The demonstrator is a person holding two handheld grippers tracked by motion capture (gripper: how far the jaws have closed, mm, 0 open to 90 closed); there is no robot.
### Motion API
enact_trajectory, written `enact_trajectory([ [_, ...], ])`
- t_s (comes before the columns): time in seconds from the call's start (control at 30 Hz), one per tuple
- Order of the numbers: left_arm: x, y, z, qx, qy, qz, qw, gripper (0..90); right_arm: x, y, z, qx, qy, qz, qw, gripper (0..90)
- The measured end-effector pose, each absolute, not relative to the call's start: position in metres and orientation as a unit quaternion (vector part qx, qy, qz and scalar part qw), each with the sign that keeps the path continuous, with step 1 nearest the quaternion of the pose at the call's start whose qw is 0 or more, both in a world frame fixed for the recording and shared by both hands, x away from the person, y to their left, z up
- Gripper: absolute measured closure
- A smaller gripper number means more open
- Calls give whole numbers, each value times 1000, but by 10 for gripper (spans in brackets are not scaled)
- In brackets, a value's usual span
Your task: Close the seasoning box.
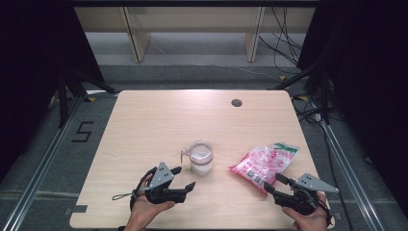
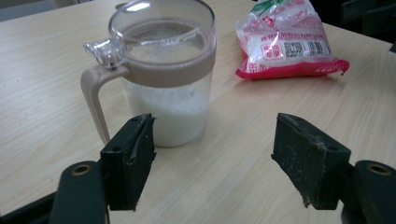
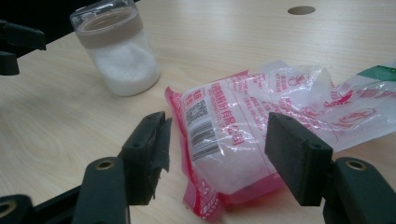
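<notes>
Jar of white powder and red-and-white bag on the table, both my grippers released.

The clear jar [image 1: 201, 158], tan band and handle, lid on, about half full of white grains, stands upright near the middle of the wooden table [image 1: 159, 120]. My left gripper [image 1: 185, 179] sits just beside it on the near side, jaws spread wide with nothing between them. To the jar's right, apart from it, lies the crumpled bag [image 1: 263, 163], part full of white grains. My right gripper [image 1: 273, 183] lies at the bag's near end, jaws apart on either side of its sealed edge, not pressing it.
</notes>
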State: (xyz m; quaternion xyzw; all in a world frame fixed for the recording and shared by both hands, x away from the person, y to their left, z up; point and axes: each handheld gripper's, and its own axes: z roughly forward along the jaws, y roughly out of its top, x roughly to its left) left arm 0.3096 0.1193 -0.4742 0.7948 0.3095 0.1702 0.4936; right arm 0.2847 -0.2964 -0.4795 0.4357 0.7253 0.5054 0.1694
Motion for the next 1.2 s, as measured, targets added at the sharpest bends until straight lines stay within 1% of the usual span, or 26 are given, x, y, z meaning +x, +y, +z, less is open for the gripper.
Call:
enact_trajectory([
  [0.03, 308, 118, -477, 789, 323, 160, 498, 283, 284, -296, -479, 437, 730, 499, 167, 395],
  [0.07, 307, 119, -478, 793, 320, 163, 493, 275, 281, -293, -479, 447, 725, 500, 160, 393],
  [0.1, 308, 119, -478, 794, 314, 166, 493, 271, 284, -293, -480, 428, 736, 496, 171, 391],
  [0.13, 306, 118, -479, 792, 319, 161, 494, 271, 281, -290, -480, 437, 733, 497, 157, 384],
  [0.17, 305, 118, -480, 791, 322, 159, 495, 270, 284, -291, -482, 410, 747, 493, 179, 378],
  [0.2, 305, 119, -481, 793, 314, 167, 495, 270, 283, -288, -482, 415, 751, 486, 164, 374],
  [0.27, 303, 119, -483, 791, 319, 166, 495, 268, 282, -284, -484, 409, 765, 472, 156, 370],
  [0.43, 300, 118, -490, 788, 319, 160, 501, 261, 280, -281, -485, 389, 783, 458, 161, 366],
  [0.47, 300, 118, -490, 793, 318, 163, 493, 259, 278, -280, -486, 397, 782, 457, 147, 365],
  [0.5, 299, 118, -492, 791, 320, 157, 496, 256, 280, -281, -487, 387, 788, 455, 151, 362],
  [0.53, 298, 117, -494, 790, 322, 154, 498, 254, 277, -279, -487, 399, 786, 450, 142, 361],
  [0.6, 297, 116, -496, 795, 319, 152, 493, 253, 277, -279, -488, 390, 790, 446, 155, 360],
  [0.67, 295, 115, -498, 798, 316, 148, 491, 256, 273, -279, -487, 397, 795, 437, 140, 359],
  [0.73, 292, 113, -499, 795, 316, 145, 497, 260, 273, -278, -488, 390, 795, 442, 147, 356],
  [0.77, 292, 114, -499, 802, 310, 148, 489, 259, 274, -279, -489, 380, 799, 443, 146, 354],
  [0.83, 290, 111, -501, 800, 312, 140, 494, 256, 273, -278, -489, 378, 803, 438, 144, 351],
  [0.87, 289, 111, -502, 801, 311, 139, 492, 256, 272, -277, -489, 378, 802, 436, 151, 349],
  [0.93, 288, 110, -503, 802, 311, 140, 490, 255, 271, -277, -490, 369, 810, 433, 141, 346],
  [0.97, 288, 110, -504, 802, 311, 135, 491, 255, 270, -277, -490, 370, 811, 428, 152, 345],
  [1.03, 286, 109, -505, 801, 312, 135, 493, 252, 269, -277, -490, 364, 816, 424, 148, 343],
  [1.07, 285, 110, -505, 805, 310, 134, 488, 252, 265, -275, -490, 381, 810, 421, 143, 341],
  [1.13, 283, 108, -507, 802, 311, 127, 494, 251, 266, -276, -490, 370, 814, 423, 145, 338],
  [1.17, 281, 107, -508, 803, 311, 124, 494, 251, 263, -275, -490, 378, 812, 422, 138, 337],
  [1.2, 281, 106, -509, 807, 309, 126, 487, 250, 266, -277, -491, 360, 818, 424, 146, 335],
])
